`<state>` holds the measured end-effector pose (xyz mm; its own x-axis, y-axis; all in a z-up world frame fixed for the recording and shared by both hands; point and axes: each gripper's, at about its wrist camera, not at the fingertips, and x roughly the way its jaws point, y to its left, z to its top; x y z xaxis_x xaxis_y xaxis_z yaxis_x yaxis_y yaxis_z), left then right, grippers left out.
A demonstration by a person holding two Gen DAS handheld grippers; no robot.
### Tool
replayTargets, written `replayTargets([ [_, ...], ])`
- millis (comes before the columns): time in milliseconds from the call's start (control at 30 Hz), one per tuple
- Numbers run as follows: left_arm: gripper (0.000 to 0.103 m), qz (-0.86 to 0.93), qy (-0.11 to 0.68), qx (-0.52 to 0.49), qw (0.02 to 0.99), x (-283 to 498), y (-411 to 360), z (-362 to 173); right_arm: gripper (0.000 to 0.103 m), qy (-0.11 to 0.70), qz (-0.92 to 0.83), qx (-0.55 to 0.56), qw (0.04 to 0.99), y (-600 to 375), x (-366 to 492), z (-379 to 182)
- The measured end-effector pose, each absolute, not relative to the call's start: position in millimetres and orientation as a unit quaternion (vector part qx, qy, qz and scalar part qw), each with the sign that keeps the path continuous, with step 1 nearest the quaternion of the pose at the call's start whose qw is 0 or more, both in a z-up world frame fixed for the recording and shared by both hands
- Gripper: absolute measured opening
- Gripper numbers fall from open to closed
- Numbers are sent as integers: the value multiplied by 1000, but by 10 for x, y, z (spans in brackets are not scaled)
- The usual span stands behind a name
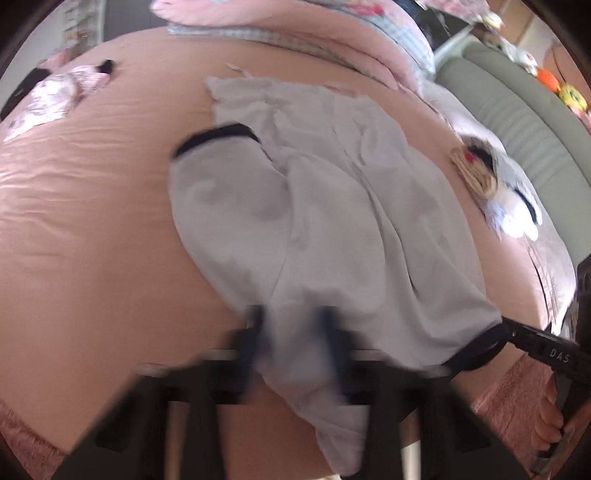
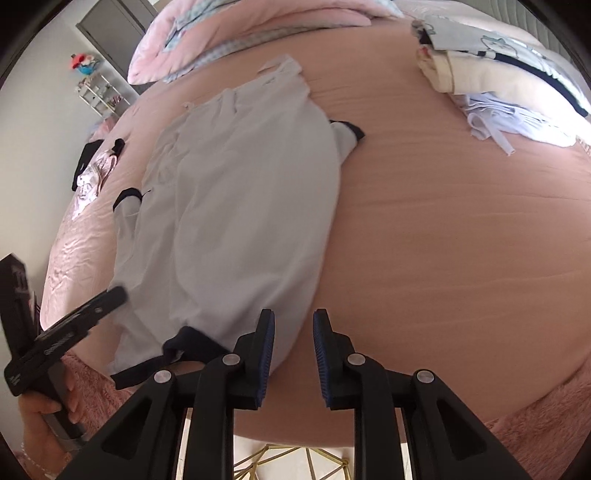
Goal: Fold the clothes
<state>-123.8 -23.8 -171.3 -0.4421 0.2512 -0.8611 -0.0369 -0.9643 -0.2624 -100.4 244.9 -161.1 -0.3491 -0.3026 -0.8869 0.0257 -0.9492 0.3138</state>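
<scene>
A light grey shirt (image 1: 314,206) with dark navy cuffs lies spread on the pink bed sheet (image 1: 92,221), its near end hanging over the bed's edge. My left gripper (image 1: 293,332) is blurred; its fingers stand apart with the shirt's near edge between them. From the right wrist it shows as a black bar (image 2: 107,299) at the shirt's (image 2: 240,203) left side. My right gripper (image 2: 293,332) is open, its left finger over the shirt's near corner and bare sheet in the gap. Its tip (image 1: 517,332) sits by a navy cuff (image 1: 480,347).
A stack of folded clothes (image 2: 498,74) lies at the right of the bed. A pink duvet (image 2: 240,29) is bunched at the back. A crumpled pink-white garment (image 1: 55,96) lies far left. A grey-green headboard (image 1: 517,129) runs along the right.
</scene>
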Motion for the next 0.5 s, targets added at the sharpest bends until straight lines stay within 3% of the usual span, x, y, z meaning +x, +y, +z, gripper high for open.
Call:
replayTargets([
  [367,3,878,-157,-451,-9,-970,-1120,-1261,21,-129,-817,554,91,2405,-950,-1528],
  [500,3,848,-193,-493,-15,-897,-1397,-1471,21,-112,-820,555,85,2333,-1007,-1526],
])
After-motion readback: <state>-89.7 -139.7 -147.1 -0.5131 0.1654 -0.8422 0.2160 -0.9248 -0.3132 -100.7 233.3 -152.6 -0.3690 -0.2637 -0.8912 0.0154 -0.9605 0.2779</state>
